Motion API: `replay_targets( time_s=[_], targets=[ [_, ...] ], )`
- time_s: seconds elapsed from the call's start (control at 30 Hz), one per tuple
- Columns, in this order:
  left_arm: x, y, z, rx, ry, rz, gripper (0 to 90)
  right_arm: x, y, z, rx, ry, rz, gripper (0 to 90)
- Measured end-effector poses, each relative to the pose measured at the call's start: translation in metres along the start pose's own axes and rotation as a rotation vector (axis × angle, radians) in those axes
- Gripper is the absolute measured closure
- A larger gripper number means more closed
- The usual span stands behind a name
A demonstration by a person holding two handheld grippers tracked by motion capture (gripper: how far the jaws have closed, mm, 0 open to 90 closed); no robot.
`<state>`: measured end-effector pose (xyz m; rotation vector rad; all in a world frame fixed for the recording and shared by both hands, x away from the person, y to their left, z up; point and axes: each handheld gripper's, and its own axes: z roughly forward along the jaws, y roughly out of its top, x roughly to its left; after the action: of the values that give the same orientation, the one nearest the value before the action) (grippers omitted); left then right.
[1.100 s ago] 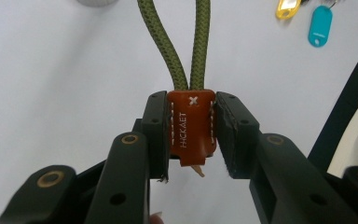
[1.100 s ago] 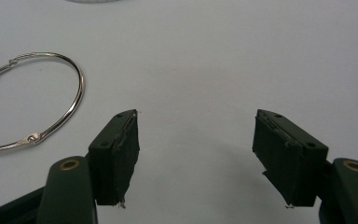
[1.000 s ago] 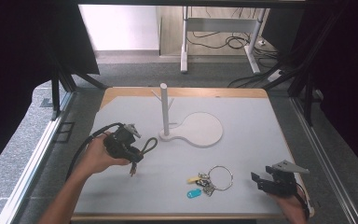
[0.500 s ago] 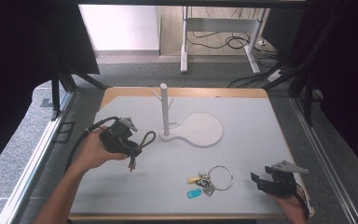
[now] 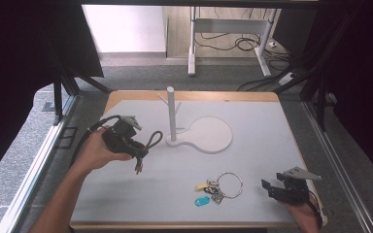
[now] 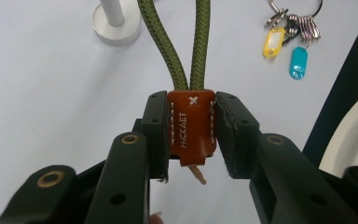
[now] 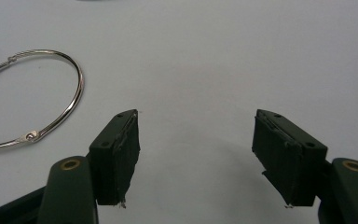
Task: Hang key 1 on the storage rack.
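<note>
My left gripper is at the table's left, lifted off the white surface, shut on the brown leather tab of an olive-green cord loop. In the left gripper view both strands of the cord run up from the tab, away from the jaws. A small end dangles below the gripper. My right gripper rests near the front right corner, open, with bare table between its fingers. Just to its left lies a metal key ring with keys, a yellow tag and a blue tag.
A white peg stand with short side pegs rises from a flat rounded base at the table's middle back. The table's wooden edge runs along the far side. Black frame rails flank both sides.
My left hand has lifted the gripper and the cord loop slightly, drifting toward the far left. The right gripper and the key ring have stayed put.
</note>
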<state>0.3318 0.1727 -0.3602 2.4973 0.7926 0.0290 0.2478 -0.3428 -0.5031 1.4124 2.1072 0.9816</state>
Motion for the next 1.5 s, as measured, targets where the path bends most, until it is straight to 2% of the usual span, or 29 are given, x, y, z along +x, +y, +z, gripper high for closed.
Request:
replay_targets(
  time_s=[0.1, 0.13, 0.2, 0.8, 0.93, 1.4, 1.5],
  targets=[
    [0.002, 0.001, -0.002, -0.006, 0.0, 0.006, 66.8, 0.0, 0.0, 0.0, 0.001, 0.001, -0.004, 32.4],
    [0.004, 0.002, -0.004, -0.015, -0.026, 0.006, 66.9, 0.0, 0.0, 0.0, 0.001, 0.001, -0.003, 32.4],
    [0.005, 0.003, -0.005, -0.017, -0.029, 0.01, 66.8, 0.0, 0.0, 0.001, 0.002, 0.001, -0.004, 32.4],
    [0.021, 0.019, -0.016, -0.01, -0.006, -0.025, 66.8, -0.002, -0.001, 0.0, 0.004, -0.004, 0.003, 32.5],
    [0.024, 0.022, -0.017, -0.01, -0.016, -0.028, 66.8, -0.001, -0.001, 0.001, 0.005, -0.002, 0.0, 32.5],
    [0.039, 0.034, -0.025, -0.007, -0.001, -0.055, 66.8, -0.002, -0.001, 0.001, 0.01, -0.008, 0.001, 32.5],
    [0.043, 0.037, -0.028, -0.019, -0.006, -0.06, 66.8, -0.002, -0.001, 0.001, 0.011, -0.009, 0.0, 32.5]
  ],
)
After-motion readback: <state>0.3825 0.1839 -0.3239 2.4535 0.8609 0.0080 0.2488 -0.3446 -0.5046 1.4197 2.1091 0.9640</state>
